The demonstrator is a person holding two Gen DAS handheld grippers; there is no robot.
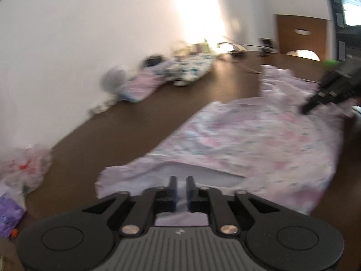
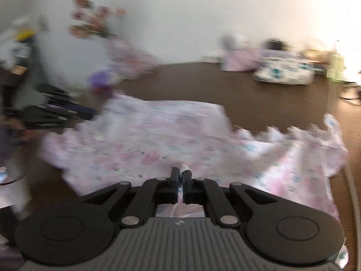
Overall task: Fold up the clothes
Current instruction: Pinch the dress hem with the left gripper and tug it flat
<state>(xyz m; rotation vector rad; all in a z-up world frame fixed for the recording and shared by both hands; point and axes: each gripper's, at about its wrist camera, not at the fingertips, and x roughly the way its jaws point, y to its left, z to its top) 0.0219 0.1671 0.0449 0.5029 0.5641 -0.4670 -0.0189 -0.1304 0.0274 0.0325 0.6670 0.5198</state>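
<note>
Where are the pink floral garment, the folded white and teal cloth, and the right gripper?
pink floral garment [image 1: 259, 140]: left wrist view, its spread middle.
folded white and teal cloth [image 2: 284, 72]: right wrist view, its top.
right gripper [image 2: 180, 176]: right wrist view, between fingertips.

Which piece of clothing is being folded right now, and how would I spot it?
On the brown table, it is the big pink flowered garment spread flat nearest the cameras. Unlike the folded clothes by the wall, both grippers pinch its edge.

The garment [image 1: 259, 140] lay spread on the table [image 1: 140, 117] — left gripper [image 1: 181, 184] at its near edge, right gripper [image 1: 309, 108] at its far right. Folded clothes [image 1: 171, 76] sat behind it along the wall [image 1: 79, 45] — a bag [image 1: 24, 167] to the left.
</note>
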